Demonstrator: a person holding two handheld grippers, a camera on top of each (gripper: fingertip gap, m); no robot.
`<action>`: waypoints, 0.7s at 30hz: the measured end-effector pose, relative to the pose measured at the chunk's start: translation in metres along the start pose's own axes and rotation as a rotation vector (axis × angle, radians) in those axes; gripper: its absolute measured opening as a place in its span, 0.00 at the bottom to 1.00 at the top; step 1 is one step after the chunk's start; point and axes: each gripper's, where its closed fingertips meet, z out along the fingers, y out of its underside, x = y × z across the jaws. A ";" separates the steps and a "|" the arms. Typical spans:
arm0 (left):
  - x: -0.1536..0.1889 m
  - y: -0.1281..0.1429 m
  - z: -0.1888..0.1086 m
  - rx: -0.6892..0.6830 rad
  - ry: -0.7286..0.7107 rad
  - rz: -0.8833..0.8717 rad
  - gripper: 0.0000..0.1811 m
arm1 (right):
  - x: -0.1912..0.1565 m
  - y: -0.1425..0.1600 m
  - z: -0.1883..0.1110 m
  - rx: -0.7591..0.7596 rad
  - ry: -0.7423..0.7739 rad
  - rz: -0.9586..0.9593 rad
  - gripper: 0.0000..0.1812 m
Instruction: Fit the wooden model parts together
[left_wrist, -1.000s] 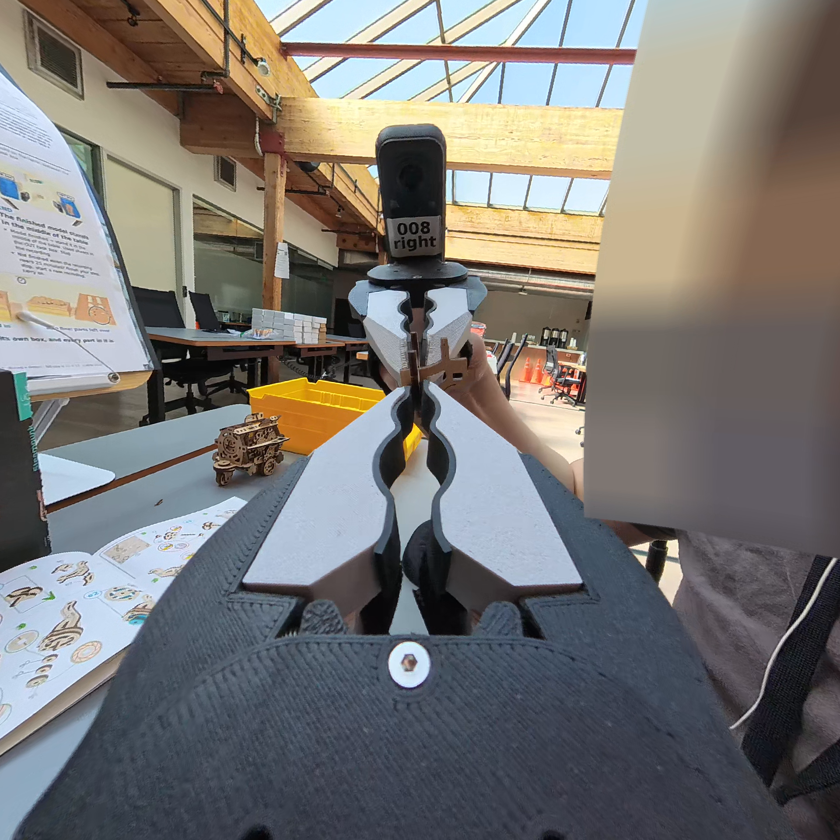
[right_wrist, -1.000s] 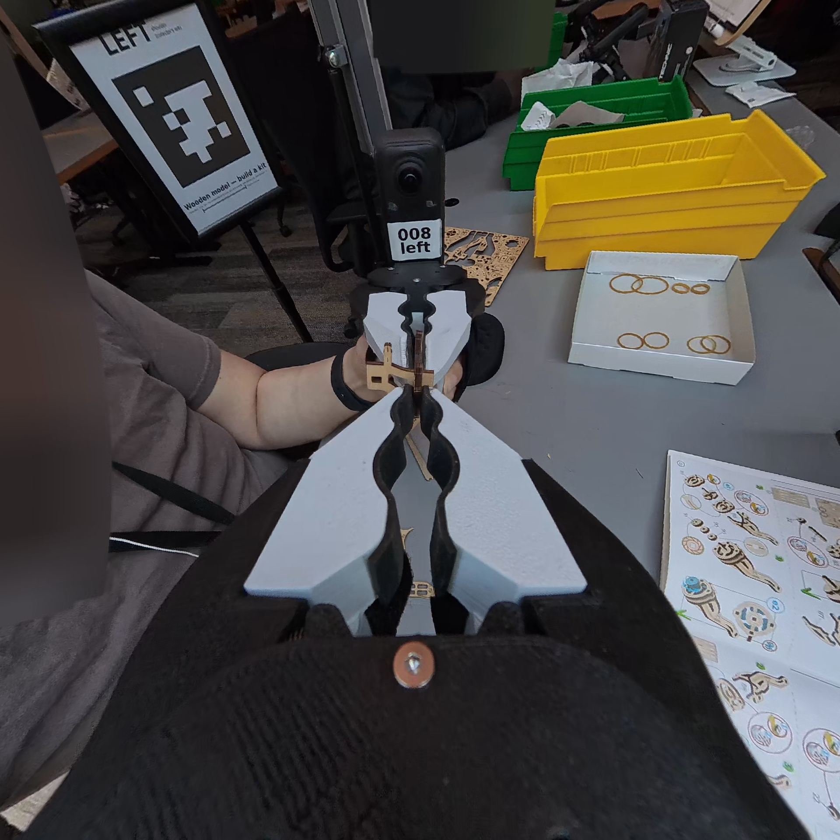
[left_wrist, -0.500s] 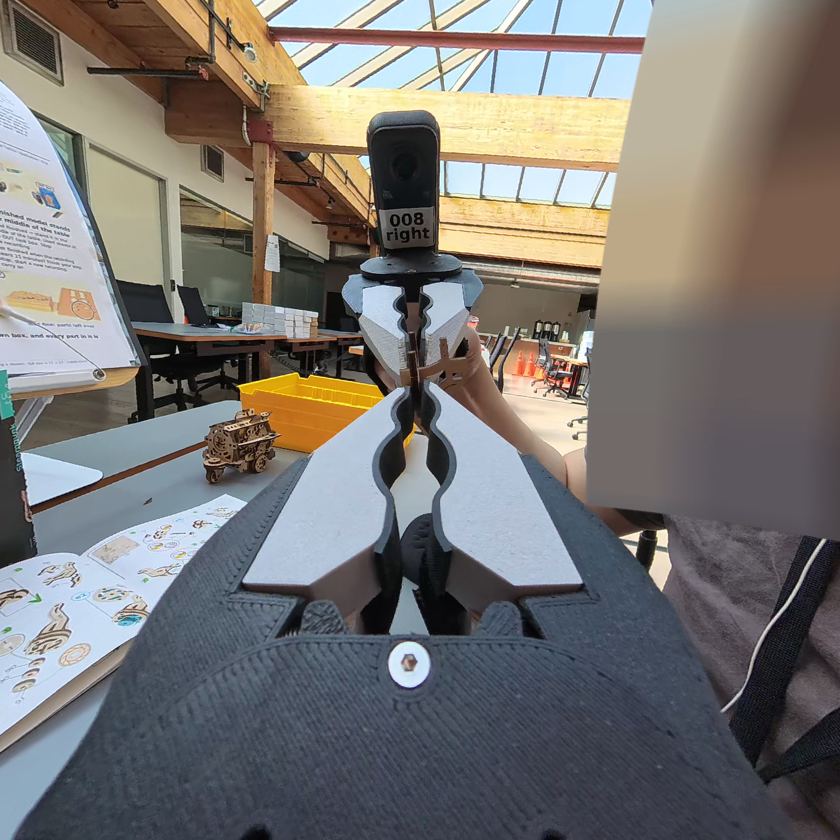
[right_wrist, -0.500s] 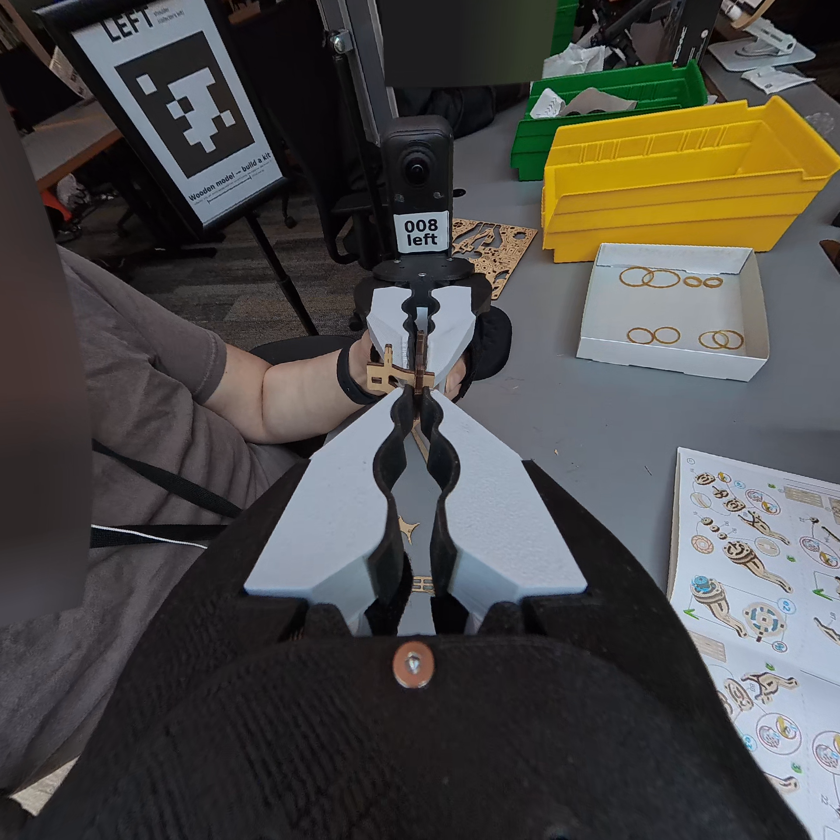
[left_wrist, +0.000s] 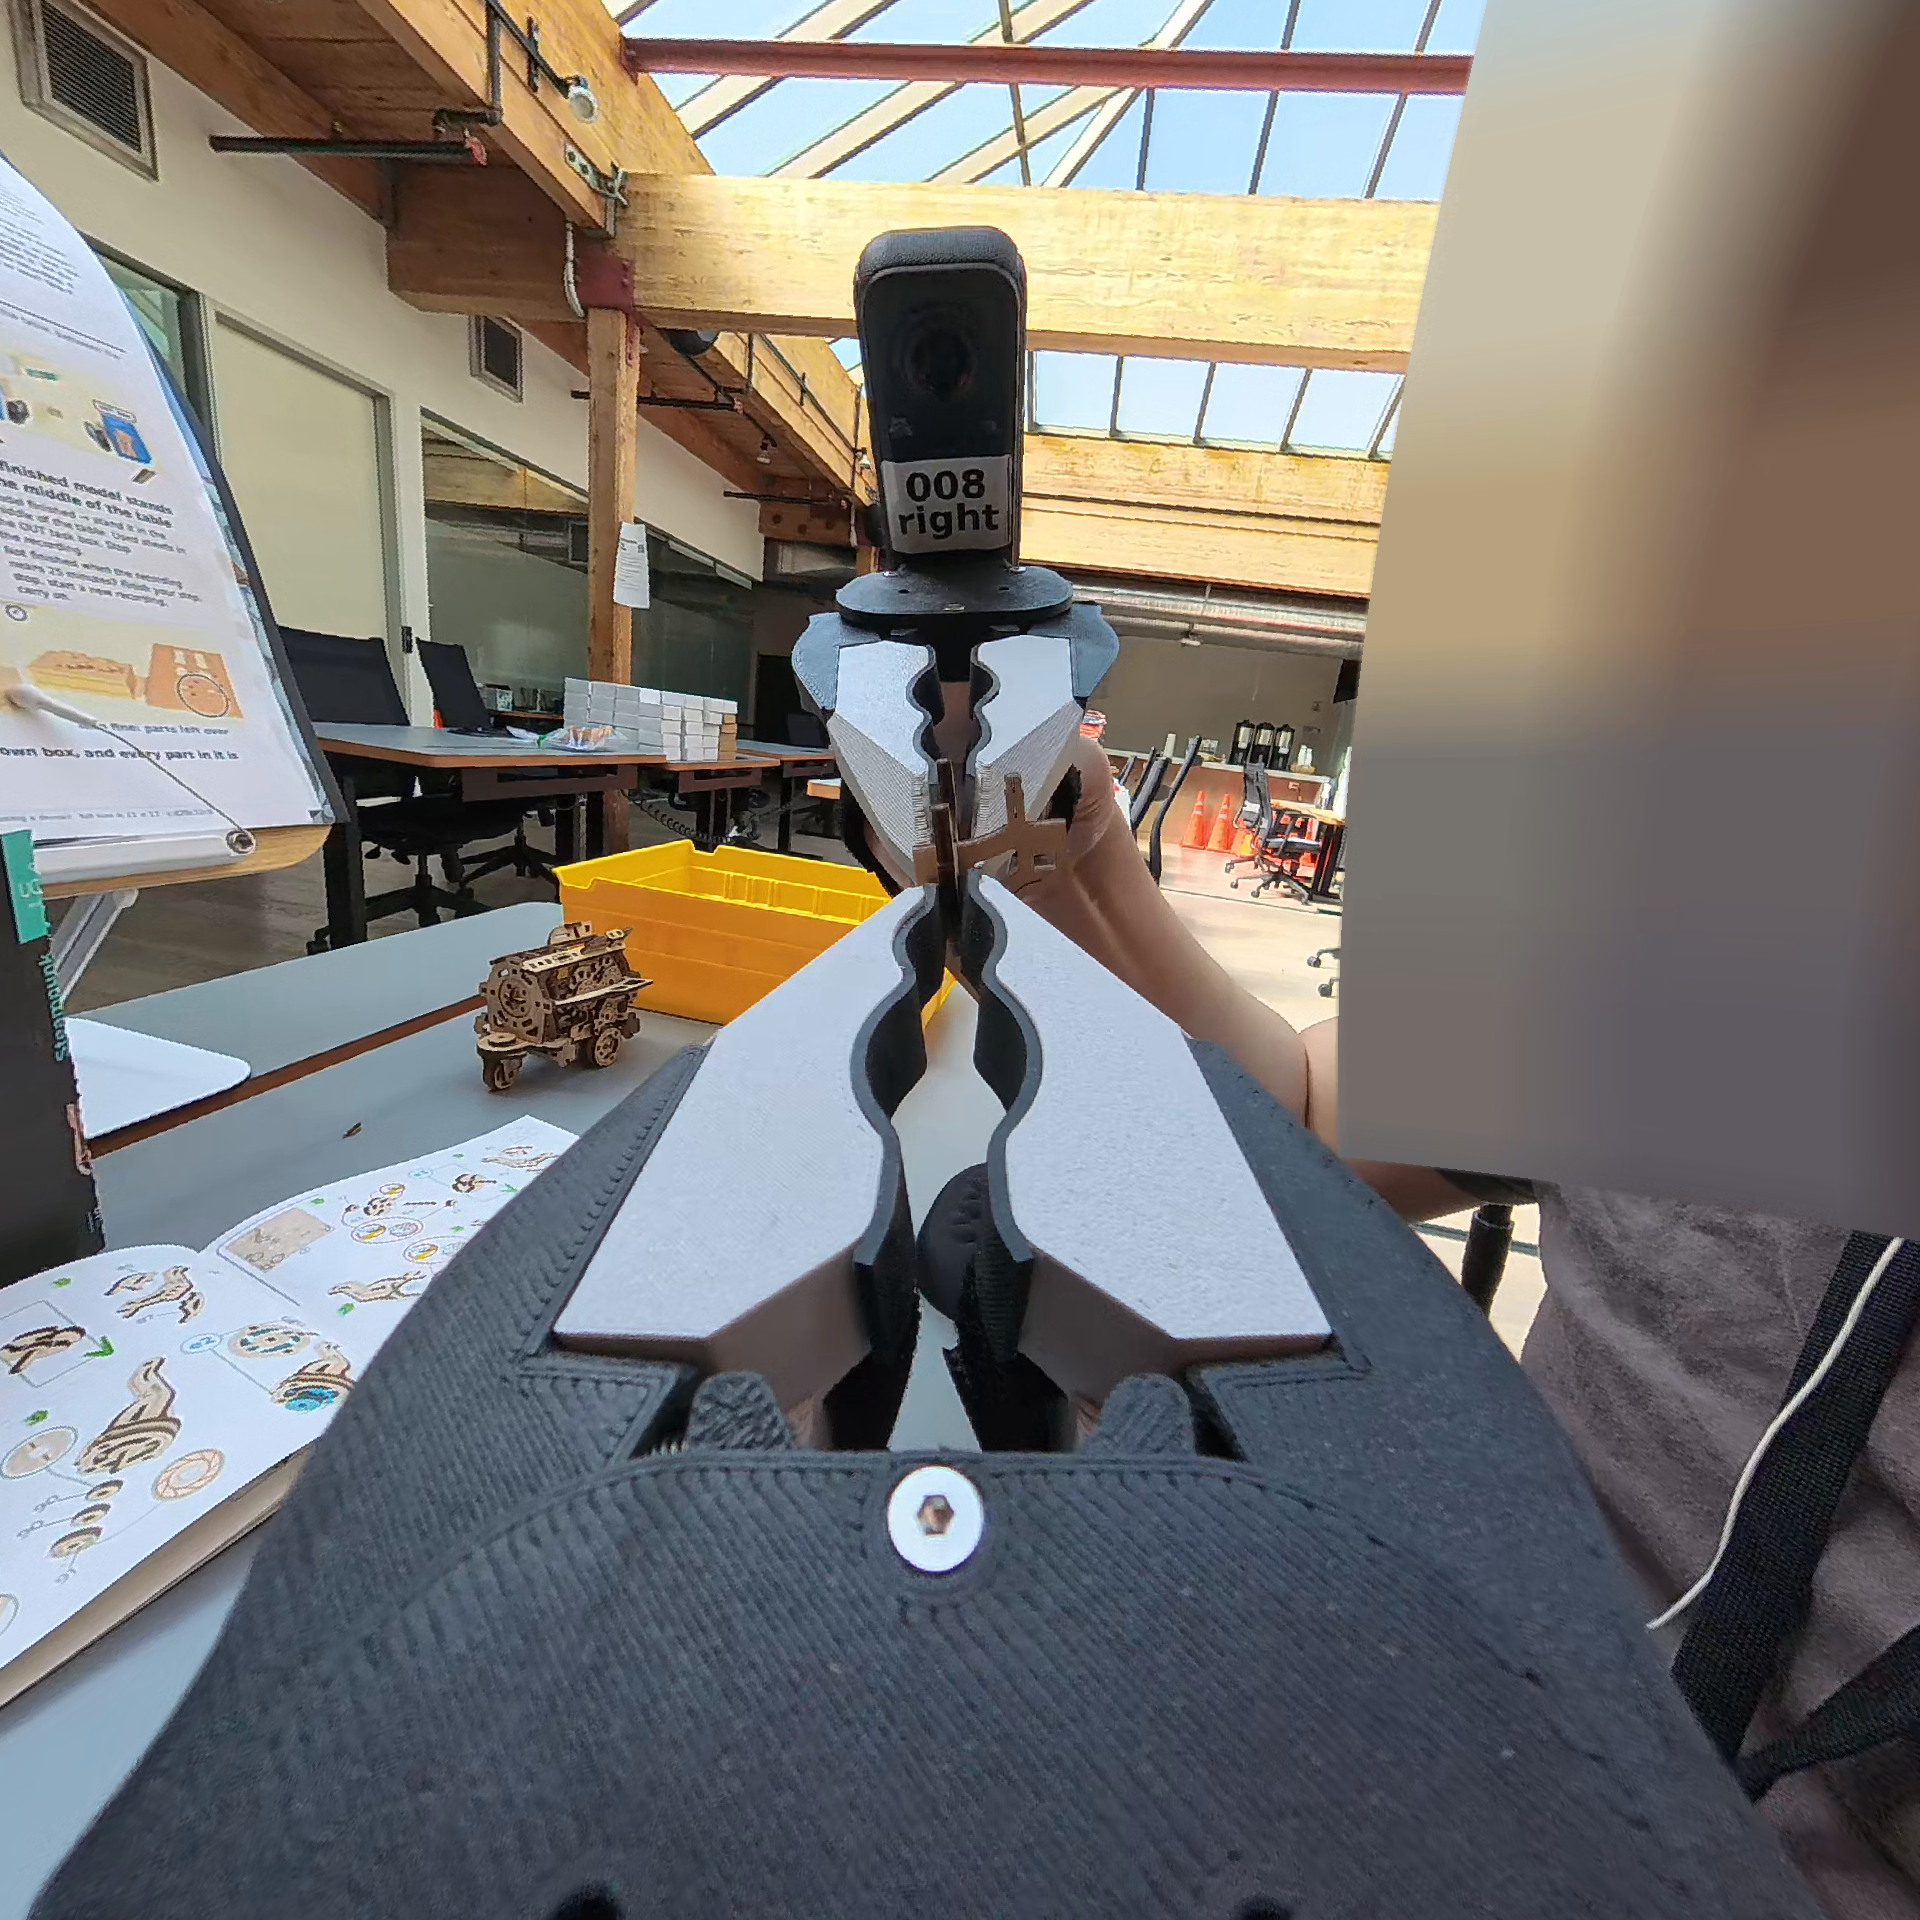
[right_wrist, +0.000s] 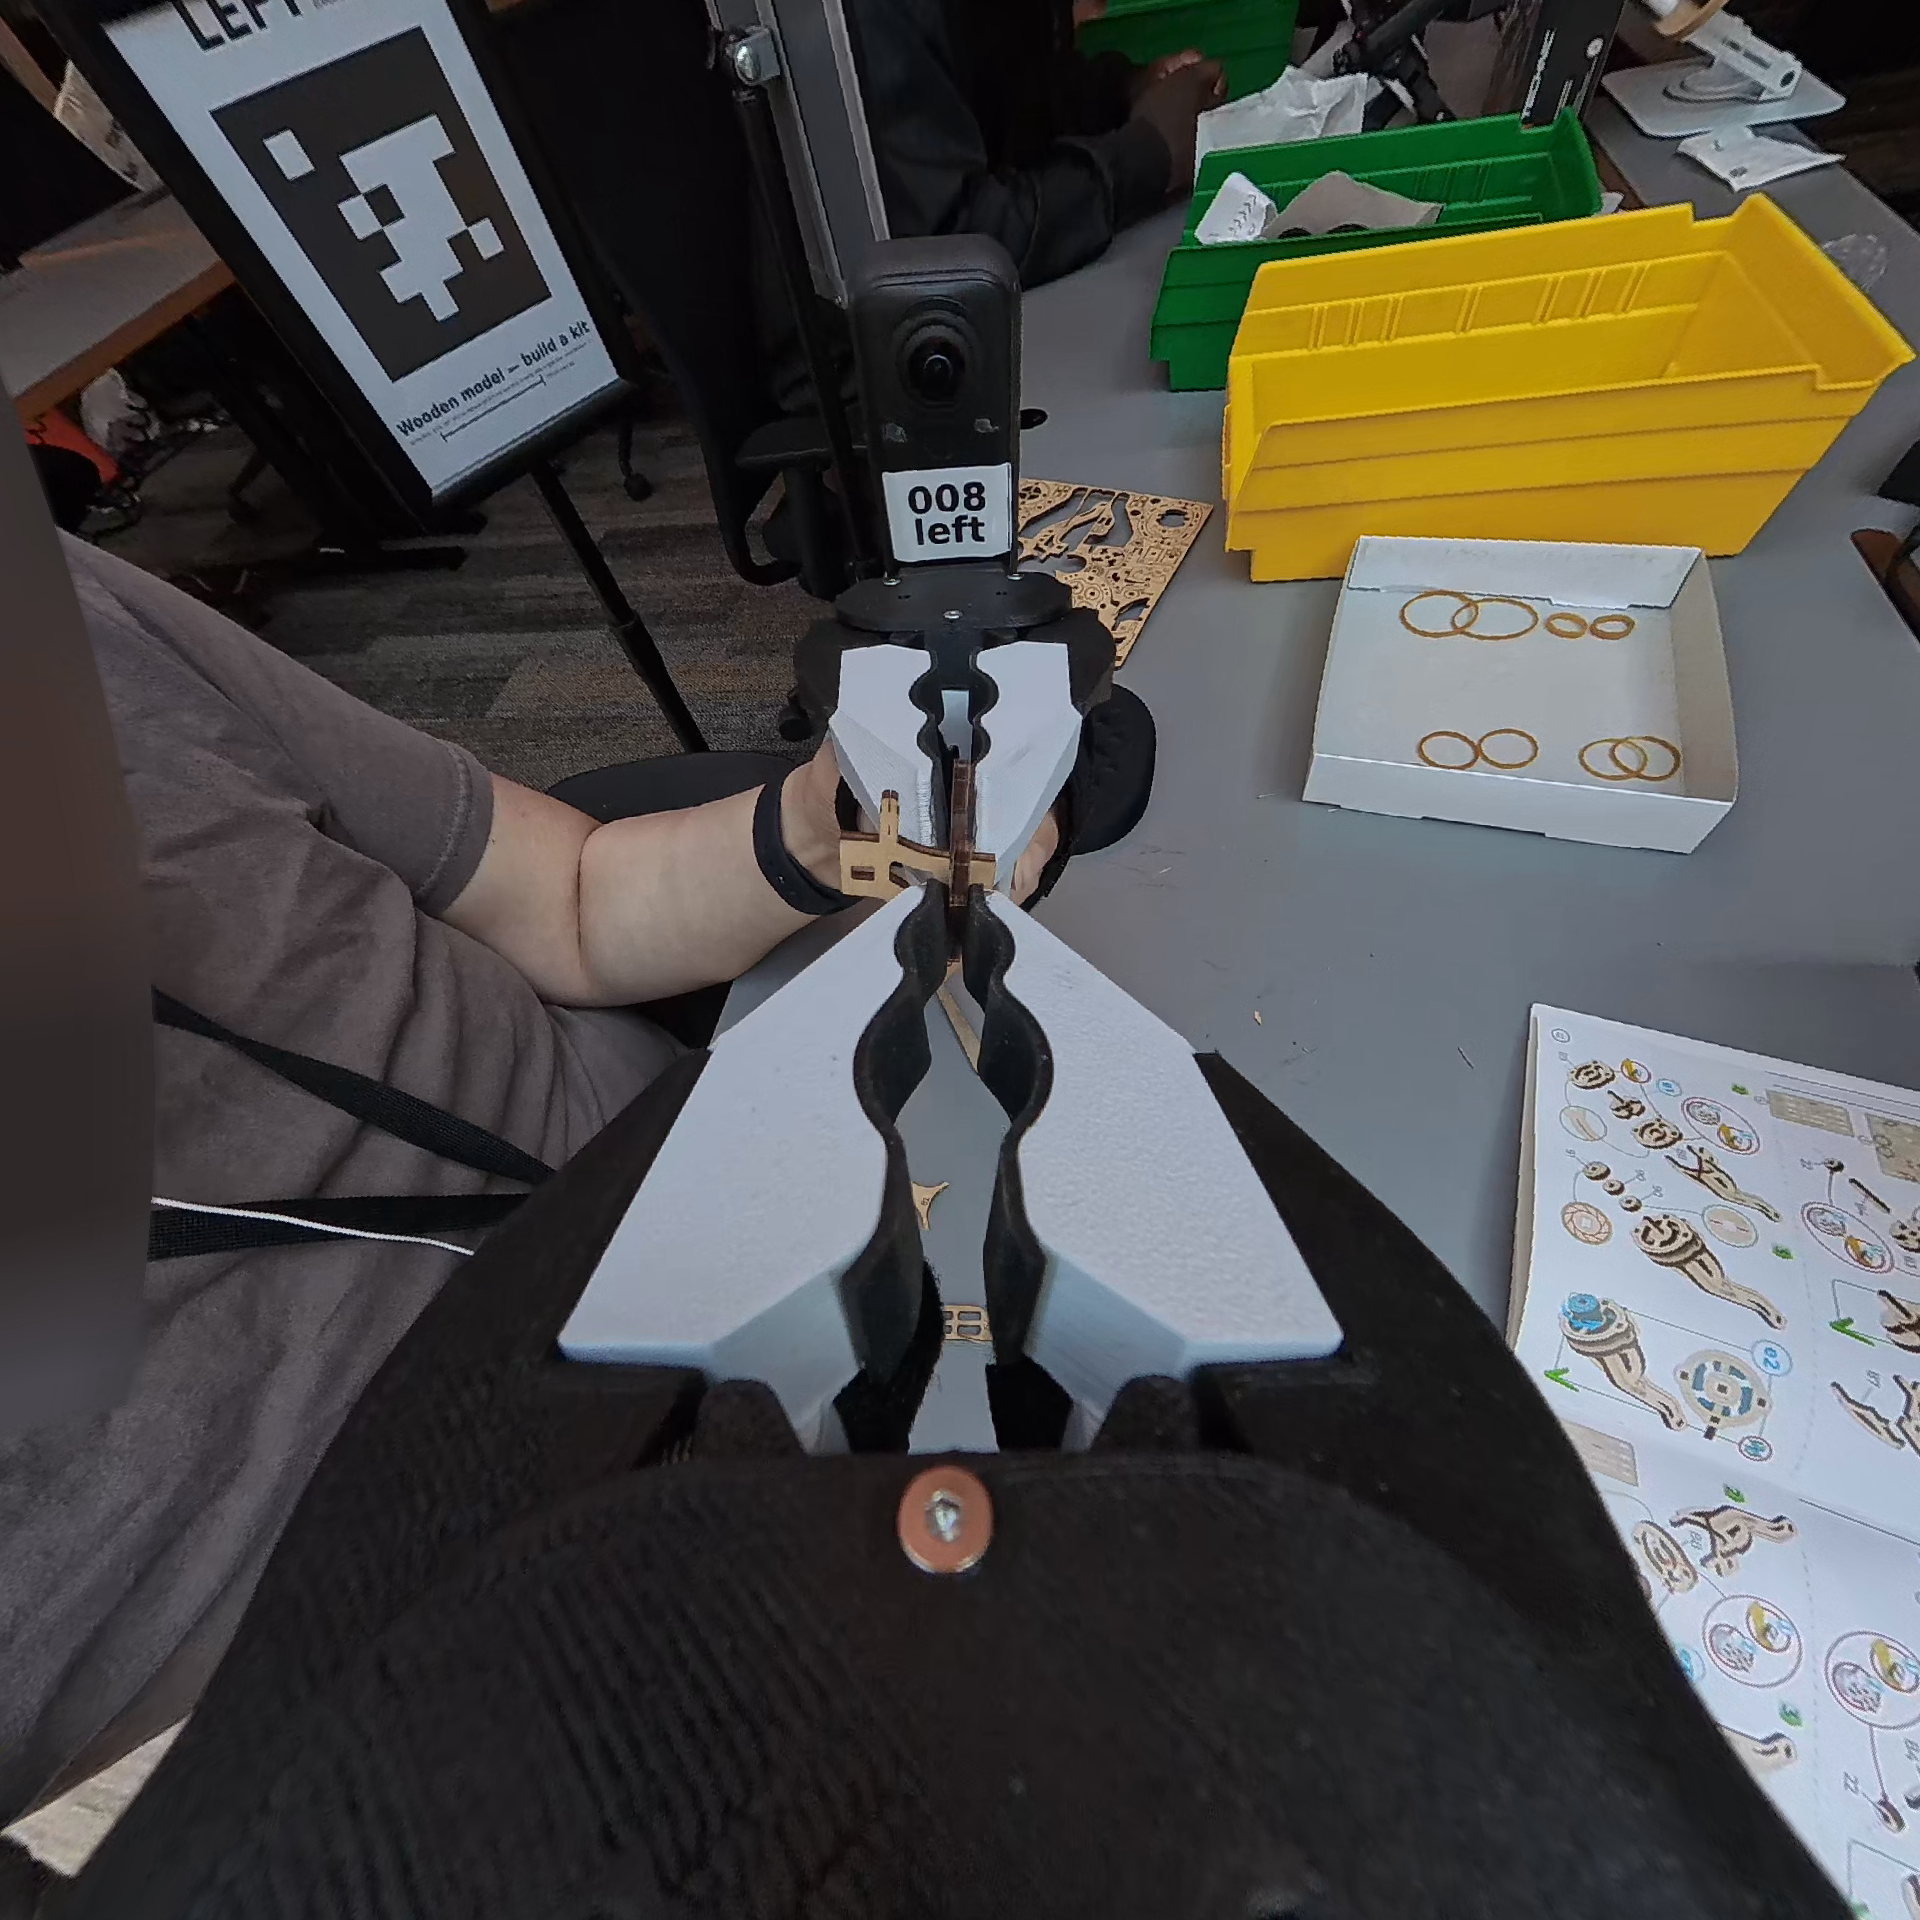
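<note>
My two grippers meet tip to tip above the grey table (right_wrist: 1351, 935). My left gripper (left_wrist: 951, 896) is shut on a thin wooden part (left_wrist: 943, 821) that stands edge-on. My right gripper (right_wrist: 951, 902) is shut on wooden parts too. A flat, cross-shaped wooden part (right_wrist: 881, 850) sticks out sideways from the joint, and it also shows in the left wrist view (left_wrist: 1023, 836). The two parts cross each other right between the tips. The right gripper shows facing me in the left wrist view (left_wrist: 951, 774), and the left gripper in the right wrist view (right_wrist: 951, 800). Which gripper holds which part I cannot tell.
A finished wooden model car (left_wrist: 561, 1003), a yellow bin (left_wrist: 727, 925) and an open instruction booklet (left_wrist: 208, 1351) lie to the left. The right wrist view shows yellow bins (right_wrist: 1538, 416), a green bin (right_wrist: 1382, 208), a white tray of rubber bands (right_wrist: 1517, 707), a cut-out wooden sheet (right_wrist: 1112, 551) and small loose parts (right_wrist: 928, 1195). Both grippers' tips are close together, under 4 cm apart.
Both grippers stay shut and tip to tip on the crossed parts. The pair has shifted only slightly; the views drift a little.
</note>
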 end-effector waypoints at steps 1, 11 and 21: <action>0.000 -0.001 0.000 0.008 0.004 0.003 0.00 | -0.001 -0.001 -0.001 0.002 0.001 -0.009 0.00; -0.018 -0.023 -0.013 0.169 -0.012 -0.160 0.00 | 0.013 -0.026 -0.021 0.173 0.061 0.032 0.10; -0.015 -0.016 -0.007 0.128 0.012 -0.180 0.00 | 0.015 -0.004 0.005 0.058 0.005 0.092 0.05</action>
